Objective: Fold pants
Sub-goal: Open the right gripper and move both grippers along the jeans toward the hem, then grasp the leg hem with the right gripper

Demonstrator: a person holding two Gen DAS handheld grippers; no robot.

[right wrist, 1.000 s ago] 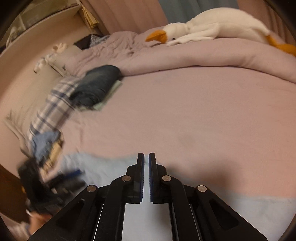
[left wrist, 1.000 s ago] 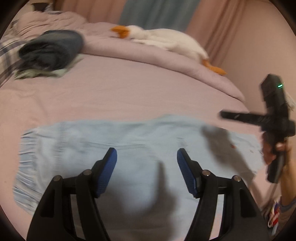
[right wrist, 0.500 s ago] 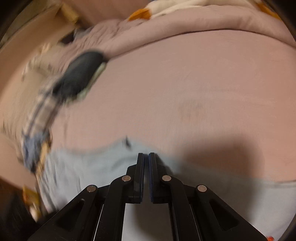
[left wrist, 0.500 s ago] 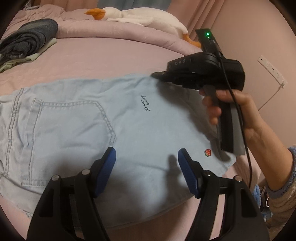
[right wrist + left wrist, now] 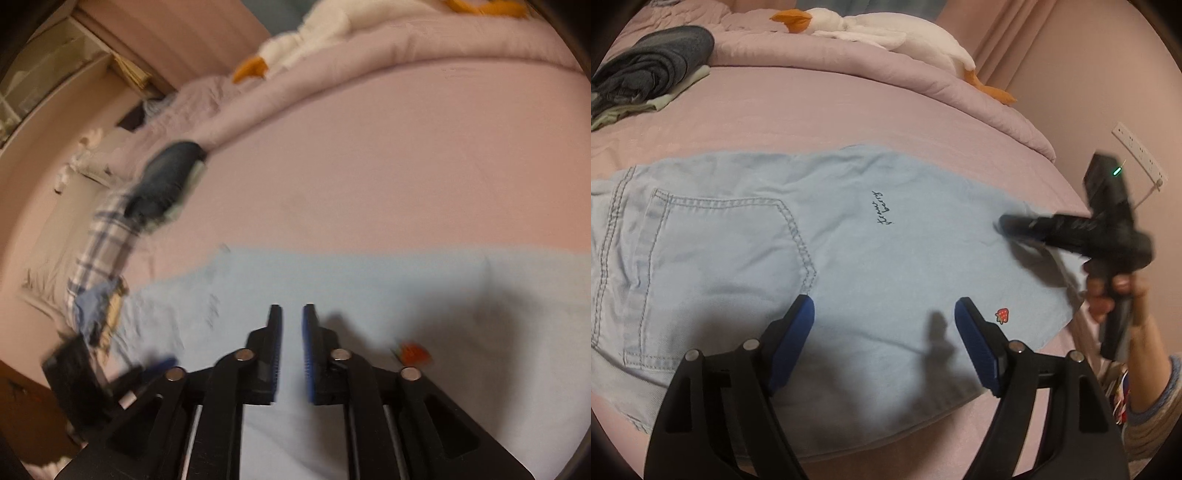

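Light blue denim pants (image 5: 849, 258) lie flat on the pink bed, back pocket at the left, small strawberry patch (image 5: 1002, 315) near the right hem. My left gripper (image 5: 884, 317) is open and empty, just above the pants' near edge. My right gripper (image 5: 1006, 225) shows in the left wrist view over the right end of the pants. In its own view my right gripper (image 5: 292, 325) has its jaws a narrow gap apart with nothing between them, above the blurred pants (image 5: 369, 280).
A folded dark garment (image 5: 653, 70) lies at the back left of the bed. A white goose plush (image 5: 886, 33) rests on the rolled pink duvet (image 5: 923, 81) at the back. A wall with a socket strip (image 5: 1141, 155) is to the right.
My right gripper has moved right and down over the pants' hem end, and its jaws have parted slightly. My left gripper has stayed open, edging a little closer over the pants.
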